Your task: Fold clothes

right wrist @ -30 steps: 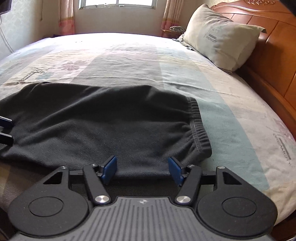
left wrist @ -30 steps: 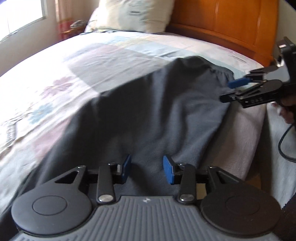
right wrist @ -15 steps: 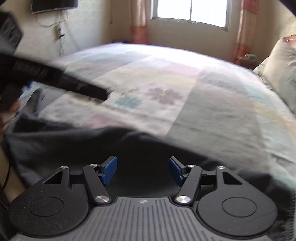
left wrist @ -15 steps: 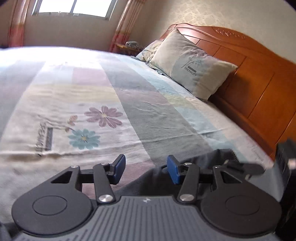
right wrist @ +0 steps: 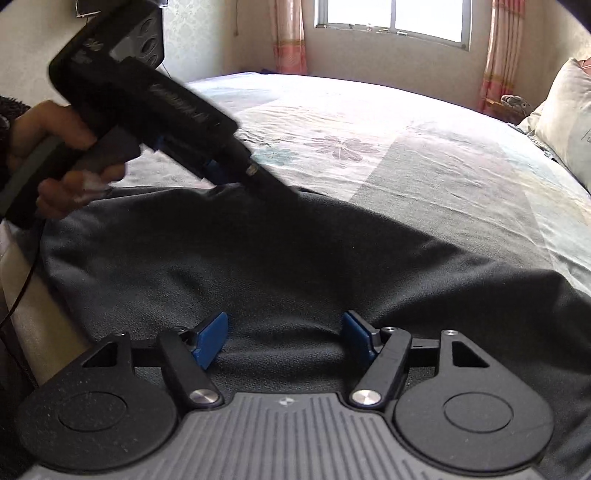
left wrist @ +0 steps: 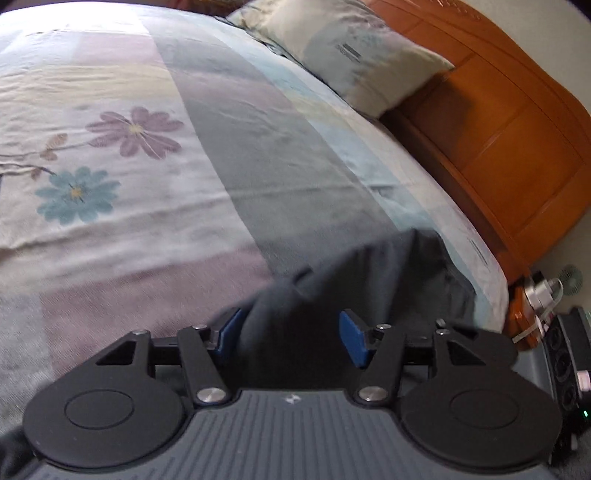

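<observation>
A dark grey garment [right wrist: 295,258] lies spread over the near side of the bed. My right gripper [right wrist: 283,339] hovers low over its near part, open, with cloth under the blue pads [right wrist: 210,339]. In the right wrist view my left gripper [right wrist: 280,188], held by a hand [right wrist: 55,129], points down at the garment's far edge. In the left wrist view my left gripper [left wrist: 291,338] is open, and a raised fold of the garment [left wrist: 332,288] sits between its spread pads [left wrist: 354,343]. The view is blurred and I cannot tell whether the pads touch the cloth.
The bed has a floral patchwork sheet [left wrist: 129,166]. A pillow [left wrist: 354,55] leans on the wooden headboard [left wrist: 517,129]. A black power strip [left wrist: 569,354] lies beside the bed's corner. A cable [right wrist: 18,295] hangs from the left gripper. A window [right wrist: 391,18] is behind the bed.
Both views have swung. My left gripper dropped to the garment's far edge, and cloth now stands between its open pads. The right gripper stays open over the near part.
</observation>
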Action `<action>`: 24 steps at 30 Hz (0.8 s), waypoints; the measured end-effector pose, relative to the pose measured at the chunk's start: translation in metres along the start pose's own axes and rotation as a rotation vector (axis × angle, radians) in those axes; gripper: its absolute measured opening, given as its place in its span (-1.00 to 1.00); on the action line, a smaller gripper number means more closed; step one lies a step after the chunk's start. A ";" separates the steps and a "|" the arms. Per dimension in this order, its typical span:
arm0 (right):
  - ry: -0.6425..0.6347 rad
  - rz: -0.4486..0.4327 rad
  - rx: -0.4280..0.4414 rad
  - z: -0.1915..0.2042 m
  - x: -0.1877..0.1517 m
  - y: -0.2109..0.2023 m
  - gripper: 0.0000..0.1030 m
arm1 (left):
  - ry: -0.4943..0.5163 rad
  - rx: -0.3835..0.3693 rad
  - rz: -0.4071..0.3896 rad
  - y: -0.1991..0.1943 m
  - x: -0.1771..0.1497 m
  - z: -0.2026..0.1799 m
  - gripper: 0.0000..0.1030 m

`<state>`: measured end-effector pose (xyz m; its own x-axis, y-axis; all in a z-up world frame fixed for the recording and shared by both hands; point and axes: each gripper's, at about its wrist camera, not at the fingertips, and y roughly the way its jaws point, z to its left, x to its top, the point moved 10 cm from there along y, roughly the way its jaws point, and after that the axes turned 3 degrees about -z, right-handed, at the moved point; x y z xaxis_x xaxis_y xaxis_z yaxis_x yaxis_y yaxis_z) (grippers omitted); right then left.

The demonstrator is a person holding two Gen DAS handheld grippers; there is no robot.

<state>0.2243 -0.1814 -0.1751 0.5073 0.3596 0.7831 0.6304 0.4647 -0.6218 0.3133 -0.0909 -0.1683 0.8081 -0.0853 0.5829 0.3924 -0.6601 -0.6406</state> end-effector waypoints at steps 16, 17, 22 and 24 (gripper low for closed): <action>-0.024 -0.010 -0.015 0.003 -0.002 -0.004 0.46 | -0.203 -0.312 0.068 0.058 0.029 -0.012 0.37; -0.025 -0.010 -0.016 0.003 -0.002 -0.004 0.46 | -0.254 -0.354 0.037 0.060 0.036 -0.012 0.38; -0.037 -0.018 -0.021 0.004 -0.003 -0.006 0.49 | -0.528 -0.443 -0.093 0.060 0.051 0.016 0.36; -0.040 -0.020 -0.023 0.005 -0.004 -0.007 0.53 | -0.531 -0.437 -0.117 0.056 0.049 0.018 0.36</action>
<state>0.2148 -0.1820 -0.1743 0.4705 0.3830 0.7949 0.6539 0.4536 -0.6056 0.3831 -0.1185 -0.1846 0.9206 0.3076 0.2407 0.3671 -0.8919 -0.2641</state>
